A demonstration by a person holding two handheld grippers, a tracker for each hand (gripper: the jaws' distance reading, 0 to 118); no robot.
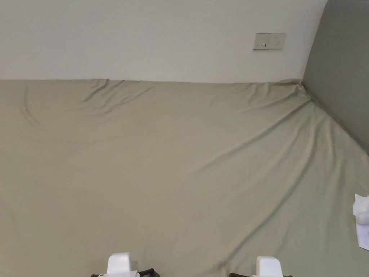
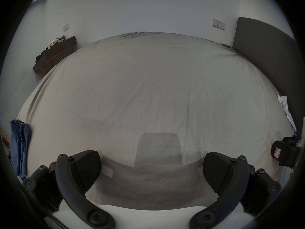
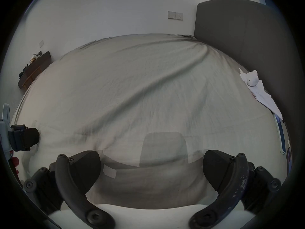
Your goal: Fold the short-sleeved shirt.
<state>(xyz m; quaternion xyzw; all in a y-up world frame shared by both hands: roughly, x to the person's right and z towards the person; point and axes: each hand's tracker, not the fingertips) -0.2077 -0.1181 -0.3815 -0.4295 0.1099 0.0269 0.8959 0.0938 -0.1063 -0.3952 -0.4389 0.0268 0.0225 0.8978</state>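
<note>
Both claws are wide apart and hold nothing: the left claw [image 2: 151, 171] and the right claw [image 3: 151, 171] hover low over the beige, lightly creased bed sheet [image 1: 173, 173]. The step in hand, I judge, is fetching the garment. A crumpled blue cloth [image 2: 19, 146] hangs at the bed's left edge (likely the shirt, though I cannot tell), well apart from the left claw. Grip it by a hem, then spread it flat mid-bed.
</note>
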